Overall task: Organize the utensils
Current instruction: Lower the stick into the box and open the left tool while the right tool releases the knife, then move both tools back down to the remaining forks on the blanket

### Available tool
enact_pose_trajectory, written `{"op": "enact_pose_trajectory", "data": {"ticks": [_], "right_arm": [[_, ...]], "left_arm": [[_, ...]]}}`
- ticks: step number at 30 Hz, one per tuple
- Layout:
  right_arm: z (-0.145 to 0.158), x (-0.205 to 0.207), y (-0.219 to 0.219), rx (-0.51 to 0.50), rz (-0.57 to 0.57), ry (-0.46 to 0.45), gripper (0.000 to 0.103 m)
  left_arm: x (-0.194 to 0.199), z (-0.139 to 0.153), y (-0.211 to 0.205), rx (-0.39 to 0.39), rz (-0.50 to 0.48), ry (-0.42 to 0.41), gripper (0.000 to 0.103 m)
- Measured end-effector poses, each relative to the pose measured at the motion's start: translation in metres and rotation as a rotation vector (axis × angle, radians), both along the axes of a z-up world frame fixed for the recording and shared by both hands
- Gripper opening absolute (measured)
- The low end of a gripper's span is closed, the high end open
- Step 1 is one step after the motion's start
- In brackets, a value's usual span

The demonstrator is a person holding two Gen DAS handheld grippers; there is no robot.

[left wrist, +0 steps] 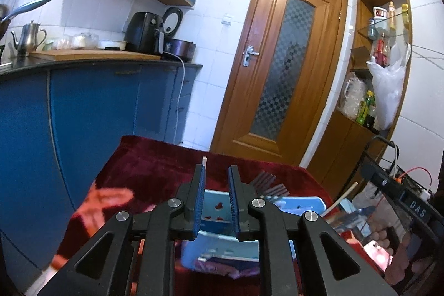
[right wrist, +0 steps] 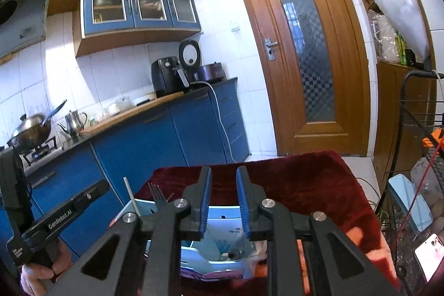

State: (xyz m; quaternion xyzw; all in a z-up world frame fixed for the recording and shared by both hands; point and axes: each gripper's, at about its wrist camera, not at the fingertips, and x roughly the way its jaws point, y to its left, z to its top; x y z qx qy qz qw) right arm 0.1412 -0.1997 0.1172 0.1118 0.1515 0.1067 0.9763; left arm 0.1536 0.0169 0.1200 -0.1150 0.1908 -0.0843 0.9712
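Observation:
A light blue utensil organiser (left wrist: 219, 205) sits on a table covered with a dark red cloth (left wrist: 155, 165), just below my left gripper (left wrist: 217, 173). Dark utensil handles (left wrist: 267, 183) and a pale chopstick (left wrist: 342, 197) stick out of its right side. My left gripper is open and empty above it. In the right wrist view my right gripper (right wrist: 223, 174) is open and empty over the same organiser (right wrist: 222, 215). A fork (right wrist: 156, 196) and a white stick (right wrist: 130, 194) stand at the organiser's left. The left gripper's handle (right wrist: 63, 215) shows at lower left.
Blue kitchen cabinets (left wrist: 91, 107) and a counter with a kettle (left wrist: 27, 38) and air fryer (left wrist: 144, 32) stand behind the table. A wooden door (left wrist: 280, 68) is straight ahead. A black wire cart (right wrist: 416, 185) stands at the right, with a phone (right wrist: 428, 253) beside it.

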Motion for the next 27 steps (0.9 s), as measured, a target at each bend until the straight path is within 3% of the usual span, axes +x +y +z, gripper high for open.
{"op": "enact_pose_trajectory", "data": {"ticks": [6, 12, 27], "right_arm": [[0.011, -0.022, -0.001, 0.000, 0.001, -0.022, 0.021], [0.010, -0.041, 0.000, 0.012, 0.027, 0.018, 0.021], [-0.030, -0.085, 0.004, 0.010, 0.085, 0.179, 0.025]], "left_arm": [[-0.017, 0.003, -0.005, 0.041, -0.030, 0.038, 0.017], [-0.040, 0.005, -0.014, 0.085, -0.061, 0.071, 0.017], [-0.080, -0.019, -0.013, 0.095, -0.119, 0.235, 0.017]]}}
